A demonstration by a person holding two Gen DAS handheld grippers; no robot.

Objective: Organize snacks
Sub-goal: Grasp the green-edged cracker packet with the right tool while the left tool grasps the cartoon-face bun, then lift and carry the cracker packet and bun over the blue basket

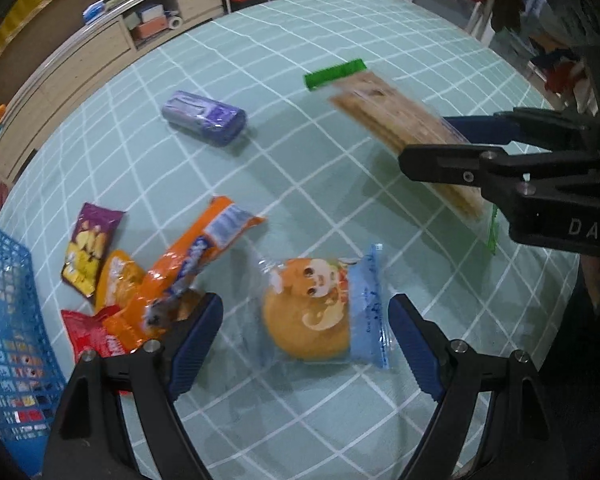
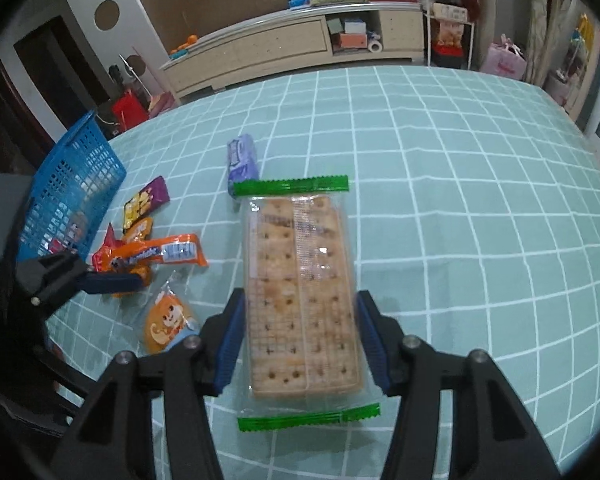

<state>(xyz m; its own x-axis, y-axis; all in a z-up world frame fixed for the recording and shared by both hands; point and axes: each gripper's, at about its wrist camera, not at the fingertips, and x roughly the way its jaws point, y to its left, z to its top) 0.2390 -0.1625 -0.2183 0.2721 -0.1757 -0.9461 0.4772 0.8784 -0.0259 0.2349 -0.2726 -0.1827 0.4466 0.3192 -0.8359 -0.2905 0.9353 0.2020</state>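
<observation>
1. Right tongs (image 2: 300,336) gripped a clear cracker pack (image 2: 302,292) with green ends, both pads pressed on its long sides, at lower centre of the right wrist view, raised off the table (image 2: 480,200).
2. Left tongs (image 1: 306,344) stood wide apart around a round bun packet (image 1: 320,312) at lower centre of the left wrist view, pads not touching it.
3. A blue basket (image 2: 72,188) sat at the left edge.
4. Beside it lay an orange wrapper (image 1: 196,256) on smaller packets.
5. A purple pack (image 1: 204,118) lay at upper centre.
</observation>
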